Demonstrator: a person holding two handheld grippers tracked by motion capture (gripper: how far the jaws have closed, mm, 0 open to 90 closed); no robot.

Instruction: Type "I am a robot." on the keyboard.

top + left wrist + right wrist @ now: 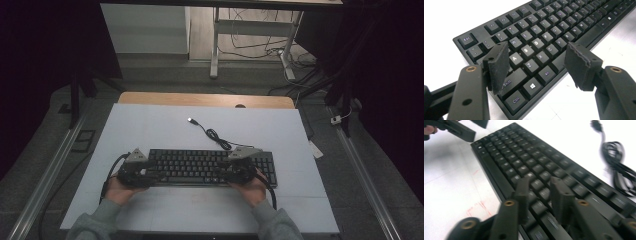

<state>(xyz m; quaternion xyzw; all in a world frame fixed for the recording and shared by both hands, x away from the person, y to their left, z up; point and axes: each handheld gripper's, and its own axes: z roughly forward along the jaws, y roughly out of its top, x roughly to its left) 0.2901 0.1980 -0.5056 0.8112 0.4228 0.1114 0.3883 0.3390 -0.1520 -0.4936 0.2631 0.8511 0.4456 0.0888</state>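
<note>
Nearest the person, two sleeved forearms come in over the front edge of the white tabletop (165,125), each hand carrying a hand-held gripper. The left hand-held gripper (537,62) sits at the left end of a black keyboard (210,167), its jaws spread wide with nothing between the pads (499,65); in the left gripper view they hover over the lower left corner keys, near Shift, Ctrl and the Windows key, without pressing on them. The right hand-held gripper (539,197) is over the right part of the keyboard, towards its front edge; its jaws stand partly open with a modest gap, and nothing is caught between them, the keys showing below. That view is blurred, so I cannot tell whether the tips touch the keys. The keyboard lies flat, lengthwise across the tabletop, in its nearer half and slightly right of centre. Behind it a black cable (215,135) runs from its back edge in a loose coil towards the middle of the tabletop, ending in a plug (190,120) that lies free.
</note>
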